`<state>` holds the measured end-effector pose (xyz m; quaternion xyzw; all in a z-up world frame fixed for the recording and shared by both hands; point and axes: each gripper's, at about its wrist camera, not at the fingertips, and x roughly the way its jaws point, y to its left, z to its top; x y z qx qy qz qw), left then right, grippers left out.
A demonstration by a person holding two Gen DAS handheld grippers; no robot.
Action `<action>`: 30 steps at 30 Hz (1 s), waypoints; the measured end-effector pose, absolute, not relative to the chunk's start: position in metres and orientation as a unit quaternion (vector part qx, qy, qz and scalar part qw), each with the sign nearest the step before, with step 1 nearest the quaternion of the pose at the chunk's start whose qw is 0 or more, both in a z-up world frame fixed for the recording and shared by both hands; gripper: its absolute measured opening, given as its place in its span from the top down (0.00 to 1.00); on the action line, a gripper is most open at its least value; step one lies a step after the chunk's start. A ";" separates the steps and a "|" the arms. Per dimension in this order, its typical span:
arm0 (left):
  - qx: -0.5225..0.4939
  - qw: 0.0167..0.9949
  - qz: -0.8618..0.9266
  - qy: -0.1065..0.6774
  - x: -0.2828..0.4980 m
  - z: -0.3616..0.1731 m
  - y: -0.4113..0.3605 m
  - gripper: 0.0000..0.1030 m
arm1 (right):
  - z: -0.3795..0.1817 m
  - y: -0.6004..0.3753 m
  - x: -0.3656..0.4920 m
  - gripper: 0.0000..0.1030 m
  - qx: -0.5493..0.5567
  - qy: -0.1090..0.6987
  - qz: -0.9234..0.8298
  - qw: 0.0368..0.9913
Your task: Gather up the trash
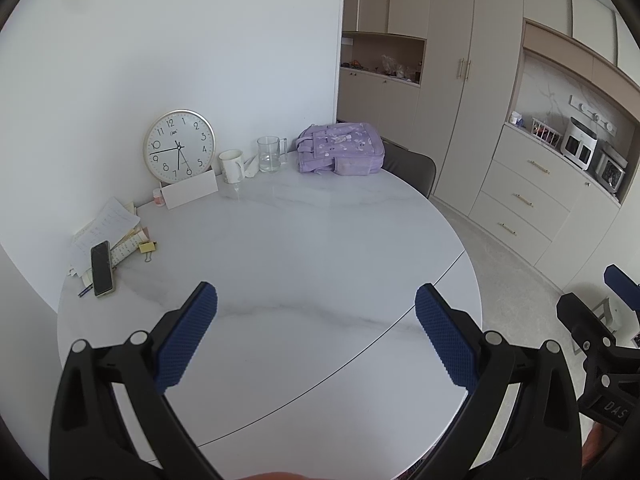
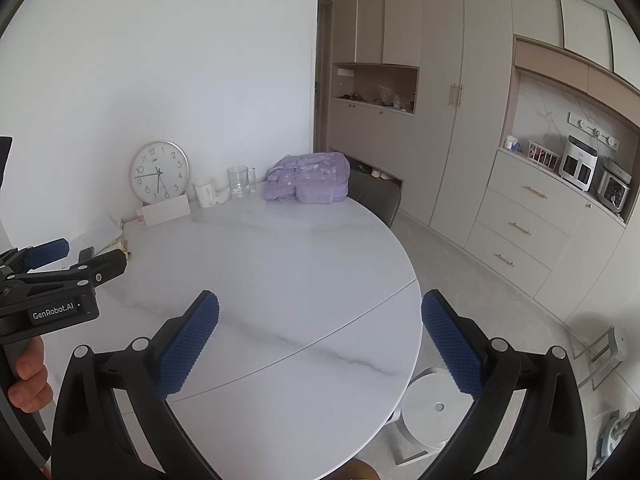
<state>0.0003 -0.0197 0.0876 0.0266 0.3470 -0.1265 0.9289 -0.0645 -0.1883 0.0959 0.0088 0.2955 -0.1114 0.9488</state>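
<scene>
**Both claws hovering spread over the round desk**

We are holding the left claw (image 1: 316, 300) over the near part of the white marble desk (image 1: 300, 248), its blue pads standing wide apart with nothing between them. We are keeping the right claw (image 2: 320, 312) in the same way, spread and empty, above the desk's right edge, where a white stool (image 2: 434, 404) is showing on the floor below.

Along the far edge by the wall, a round clock (image 1: 179, 146) is leaning behind a white card (image 1: 190, 194), with a white mug (image 1: 232, 165), a glass pitcher (image 1: 272, 154) and a purple backpack (image 1: 340, 148) lining up to its right. What may be a crumpled tissue (image 1: 252, 166) is lying between mug and pitcher, the likeliest piece of trash, though it is too small for us to be sure. At the far left a phone (image 1: 102, 268) is resting on a pile of papers (image 1: 106, 232), with yellow sticky notes (image 1: 147, 247) just beside them. Both claws are well apart from all of these.
</scene>
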 end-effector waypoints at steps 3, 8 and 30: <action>0.028 0.929 -0.127 0.346 0.001 0.088 -0.020 0.08 | 0.095 -0.188 -0.064 0.02 0.009 0.296 -0.111 0.949; 0.029 0.929 -0.127 0.346 0.001 0.088 -0.020 0.08 | 0.093 -0.188 -0.063 0.02 0.010 0.297 -0.111 0.948; 0.042 0.933 -0.124 0.336 0.001 0.087 -0.021 0.08 | 0.087 -0.187 -0.062 0.02 0.011 0.300 -0.111 0.947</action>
